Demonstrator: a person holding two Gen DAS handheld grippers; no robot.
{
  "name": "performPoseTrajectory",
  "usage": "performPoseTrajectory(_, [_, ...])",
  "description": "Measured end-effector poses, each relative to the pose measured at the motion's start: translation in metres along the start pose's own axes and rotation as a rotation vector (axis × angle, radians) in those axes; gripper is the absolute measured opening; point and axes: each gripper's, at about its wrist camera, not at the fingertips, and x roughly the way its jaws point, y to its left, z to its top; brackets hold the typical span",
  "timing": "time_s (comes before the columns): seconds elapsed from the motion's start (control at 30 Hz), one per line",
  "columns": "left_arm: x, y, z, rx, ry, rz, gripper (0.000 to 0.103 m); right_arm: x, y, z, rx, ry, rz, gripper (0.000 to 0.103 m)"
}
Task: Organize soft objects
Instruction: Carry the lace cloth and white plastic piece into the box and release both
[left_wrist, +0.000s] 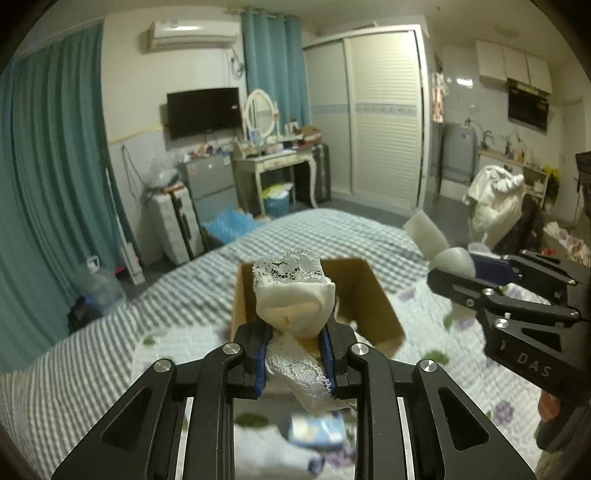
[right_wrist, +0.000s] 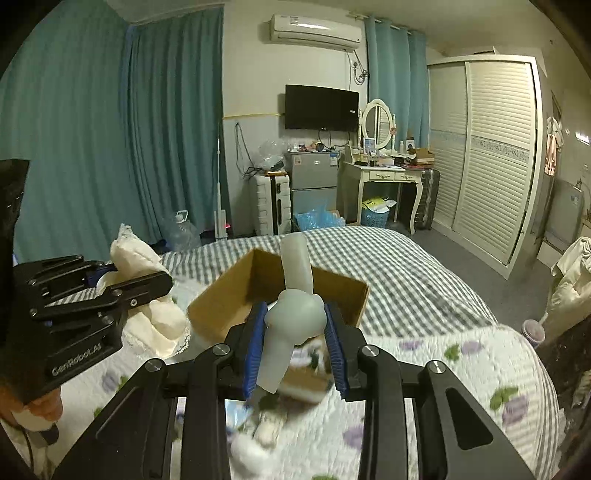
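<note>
Left wrist view: left gripper (left_wrist: 295, 354) clamped on a cream lace-trimmed cloth bundle (left_wrist: 295, 306), blue pads pressed to both sides, lace tail hanging down between the fingers. Just beyond and below the bundle, an open cardboard box (left_wrist: 373, 295) on the grey-checked bed cover (left_wrist: 110, 350). At right, right gripper (left_wrist: 461, 273) pinched on a pale grey-white soft tube piece (left_wrist: 428, 232), held above the bed. Right wrist view: right gripper (right_wrist: 295, 332) closed around the same tube piece (right_wrist: 295, 314), one end pointing up over the box (right_wrist: 221, 295), the other slanting down. At left, left gripper (right_wrist: 122, 284) gripping the cloth bundle (right_wrist: 159, 321), apart from the box. Blurred small items on the flowered quilt (right_wrist: 443, 369) below.
</note>
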Motion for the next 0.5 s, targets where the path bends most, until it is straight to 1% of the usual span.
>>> performPoseTrajectory(0.1, [0.028,0.003,0.009,0.003,0.008,0.002,0.022,0.028,-0.004,0.013,0.015,0.02,-0.003,0.031])
performPoseTrajectory(0.2, [0.059,0.005,0.011,0.0,0.027,0.0,0.022,0.06,-0.007,0.016,0.016,0.05,-0.018,0.031])
performPoseTrajectory(0.27, [0.081,0.008,0.008,-0.008,0.041,-0.014,0.022,0.084,-0.01,0.014,0.02,0.074,-0.024,0.031])
performPoseTrajectory(0.37, [0.103,0.009,-0.001,0.004,0.065,-0.009,0.022,0.114,-0.016,0.006,0.038,0.108,-0.027,0.031])
performPoseTrajectory(0.43, [0.115,0.008,-0.008,0.02,0.084,0.007,0.022,0.133,-0.022,-0.003,0.054,0.133,-0.027,0.031])
performPoseTrajectory(0.5, [0.123,0.008,-0.015,0.024,0.092,0.006,0.022,0.147,-0.028,-0.013,0.068,0.15,-0.026,0.031])
